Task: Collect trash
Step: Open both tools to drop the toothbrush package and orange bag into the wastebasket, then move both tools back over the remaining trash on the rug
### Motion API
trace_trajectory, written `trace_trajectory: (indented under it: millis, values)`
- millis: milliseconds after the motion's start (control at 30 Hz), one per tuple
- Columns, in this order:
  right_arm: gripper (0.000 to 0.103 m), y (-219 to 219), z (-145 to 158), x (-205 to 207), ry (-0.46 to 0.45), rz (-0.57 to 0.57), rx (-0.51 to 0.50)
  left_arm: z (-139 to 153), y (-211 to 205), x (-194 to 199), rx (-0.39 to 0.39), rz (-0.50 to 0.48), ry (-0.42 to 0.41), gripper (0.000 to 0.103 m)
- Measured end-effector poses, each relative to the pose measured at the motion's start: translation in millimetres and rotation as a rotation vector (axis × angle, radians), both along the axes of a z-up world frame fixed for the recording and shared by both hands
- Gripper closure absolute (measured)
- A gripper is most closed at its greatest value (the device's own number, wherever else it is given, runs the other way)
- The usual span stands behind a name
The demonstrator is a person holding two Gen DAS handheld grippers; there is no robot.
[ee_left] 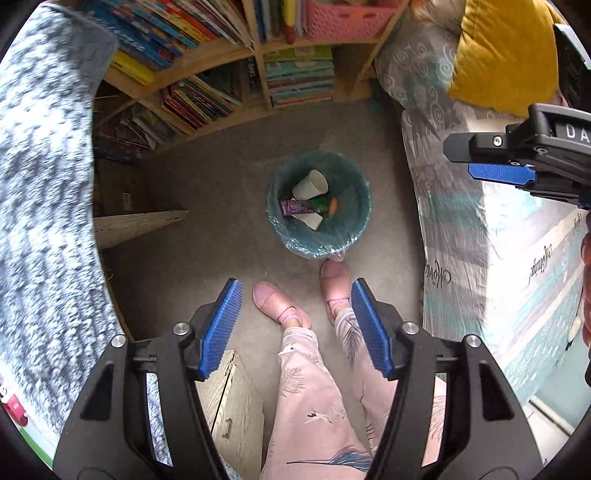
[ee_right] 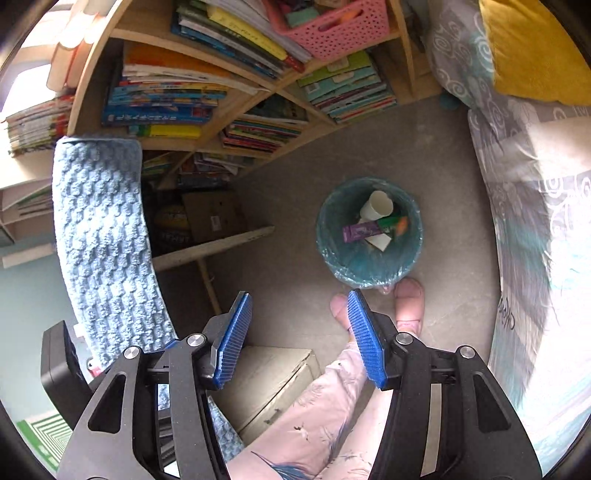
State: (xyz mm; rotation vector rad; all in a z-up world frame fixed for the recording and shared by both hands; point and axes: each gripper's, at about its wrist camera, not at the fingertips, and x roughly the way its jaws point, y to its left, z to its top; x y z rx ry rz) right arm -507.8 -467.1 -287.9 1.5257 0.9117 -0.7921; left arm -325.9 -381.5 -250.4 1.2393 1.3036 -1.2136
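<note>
Grey floor lies below both tongs. Left gripper (ee_left: 295, 306) and right gripper (ee_right: 299, 317) gape half-wide, empty. Just beyond them, past pink shoes (ee_left: 334, 275), stands the bin (ee_left: 318, 203) holding a cup (ee_left: 312, 184) and wrappers (ee_left: 295, 206); bookshelf (ee_left: 221, 92) behind.

A bedroom in a home, probably a child's, seen from above looking down at the floor. At twelve o'clock stands a wooden bookshelf (ee_right: 236, 144) crammed with thin, brightly coloured picture books (ee_right: 162, 103), lying in stacks and leaning in rows, with a pink plastic basket (ee_right: 343, 29) on one shelf. At three o'clock is a bed (ee_left: 480, 240) in grey and teal swirl-patterned bedding, with a mustard-yellow cushion (ee_left: 506, 51) on it. The floor (ee_left: 221, 184) is plain grey. In the middle sits a small round bin (ee_left: 318, 206) lined with a thin plastic bag. At six o'clock a person's legs in pale pink printed pyjama trousers (ee_left: 314, 398) and pink slippers (ee_left: 334, 275) are visible.
</note>
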Motion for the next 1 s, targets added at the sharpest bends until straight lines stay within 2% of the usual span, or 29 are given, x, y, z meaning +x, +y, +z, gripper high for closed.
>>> trace_trajectory:
  millis: [133,267,433,567,800,900,1000]
  values:
    - [0.046,-3,20,19,-0.033,0.054,-0.036,26,6,16,-0.065,0.056,-0.01,0.042]
    - [0.046,-3,44,54,-0.079,0.161,-0.082,62,16,40,-0.159,0.122,-0.051,0.038]
    - [0.046,4,79,125,-0.135,0.352,-0.146,102,36,81,-0.247,0.231,-0.108,0.038]
    - [0.046,15,106,185,-0.181,0.487,-0.193,131,63,116,-0.309,0.327,-0.197,0.031]
    - [0.045,52,145,289,-0.241,0.721,-0.26,162,119,183,-0.359,0.516,-0.291,0.029]
    - [0.038,71,156,326,-0.255,0.804,-0.286,169,150,215,-0.372,0.594,-0.319,0.026]
    - [0.036,95,163,363,-0.27,0.887,-0.295,174,179,242,-0.378,0.663,-0.345,0.026]
